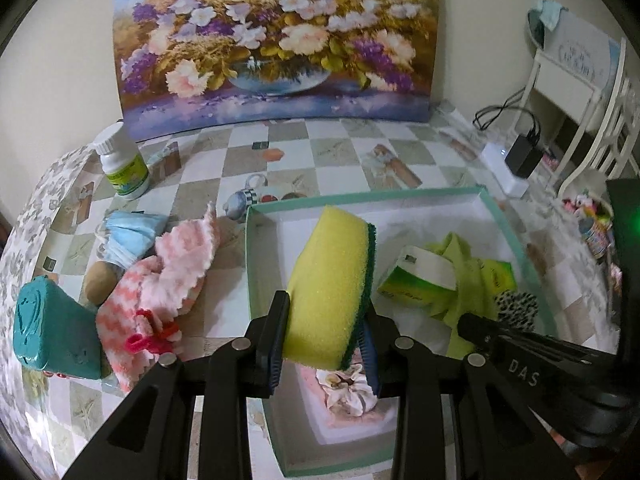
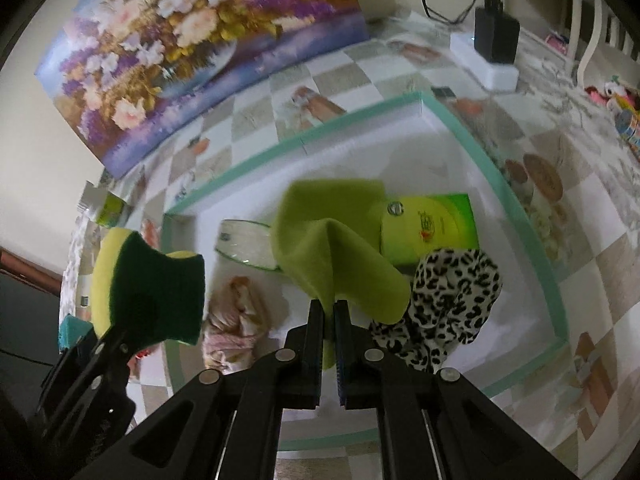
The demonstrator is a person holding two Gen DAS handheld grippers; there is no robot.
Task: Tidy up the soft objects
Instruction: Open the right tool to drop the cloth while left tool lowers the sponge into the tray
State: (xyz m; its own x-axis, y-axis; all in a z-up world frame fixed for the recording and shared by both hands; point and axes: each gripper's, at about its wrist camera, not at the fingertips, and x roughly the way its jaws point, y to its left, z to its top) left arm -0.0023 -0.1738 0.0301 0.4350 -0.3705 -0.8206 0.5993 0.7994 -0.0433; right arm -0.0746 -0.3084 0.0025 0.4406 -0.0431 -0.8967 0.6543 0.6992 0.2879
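My left gripper (image 1: 326,320) is shut on a yellow sponge with a green scrub side (image 1: 330,288) and holds it above the left part of the green-rimmed white box (image 1: 256,216). My right gripper (image 2: 329,312) is shut on a lime green cloth (image 2: 332,240) over the box (image 2: 520,216); the cloth also shows in the left wrist view (image 1: 464,276). In the box lie a green tissue pack (image 2: 432,224), a leopard-print scrunchie (image 2: 452,300) and a pink scrunchie (image 2: 232,328). The sponge shows in the right wrist view (image 2: 152,292).
Left of the box lie a pink knitted cloth (image 1: 160,280), a blue face mask (image 1: 128,236), a brown lump (image 1: 98,280), a teal block (image 1: 52,328) and a white bottle (image 1: 122,164). A flower painting (image 1: 276,40) leans at the back. A charger (image 1: 520,156) sits at the right.
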